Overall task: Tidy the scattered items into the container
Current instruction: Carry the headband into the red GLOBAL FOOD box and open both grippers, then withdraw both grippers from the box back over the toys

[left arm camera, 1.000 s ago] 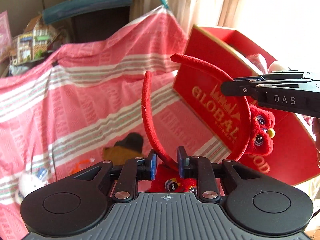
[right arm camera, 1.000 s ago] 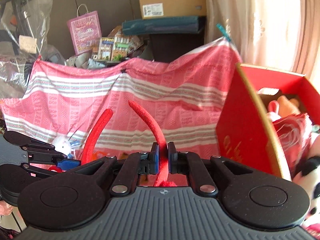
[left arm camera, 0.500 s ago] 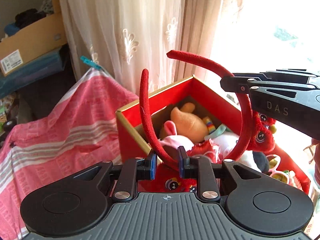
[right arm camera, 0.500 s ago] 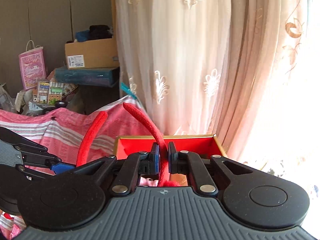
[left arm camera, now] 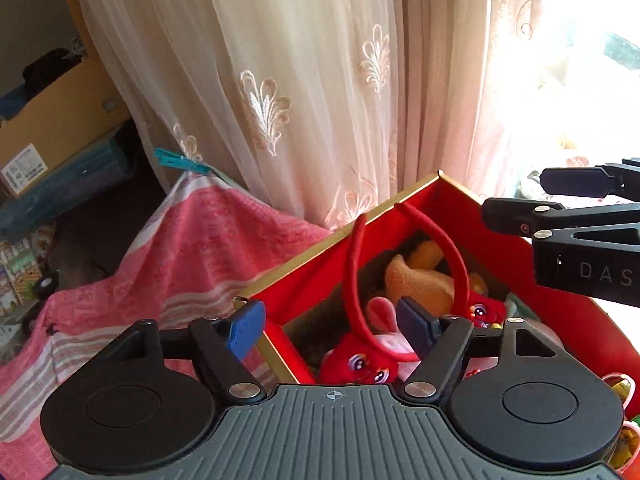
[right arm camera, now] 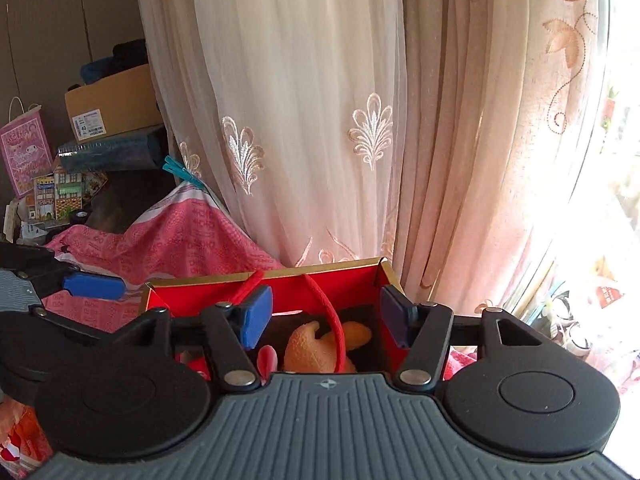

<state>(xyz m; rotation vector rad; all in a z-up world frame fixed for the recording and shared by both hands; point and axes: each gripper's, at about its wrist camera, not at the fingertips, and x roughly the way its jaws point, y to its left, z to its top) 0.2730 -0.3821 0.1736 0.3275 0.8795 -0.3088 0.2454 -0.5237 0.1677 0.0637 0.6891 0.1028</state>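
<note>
The red headband (left arm camera: 355, 280) with small red plush faces (left arm camera: 357, 365) lies loose in the red gold-rimmed box (left arm camera: 320, 254), on top of soft toys. My left gripper (left arm camera: 330, 326) hovers above the box's near corner; its jaws are opening and the pads stand clear of the band. In the right wrist view the band (right arm camera: 335, 322) arches over an orange plush (right arm camera: 314, 346) inside the box (right arm camera: 260, 278). My right gripper (right arm camera: 325, 318) hangs over it, jaws opening, pads touching nothing. It also shows at the right of the left wrist view (left arm camera: 540, 200).
A sheer embroidered curtain (right arm camera: 360, 120) hangs right behind the box. Pink striped cloth (left arm camera: 192, 248) covers the surface to the left, pinned with a teal peg (left arm camera: 180, 159). Cardboard boxes (right arm camera: 112, 100) and a pink gift bag (right arm camera: 26, 152) sit at far left.
Both grippers swung the headband from over the pink cloth to above the red box. Both then opened, and the headband dropped into the box.
</note>
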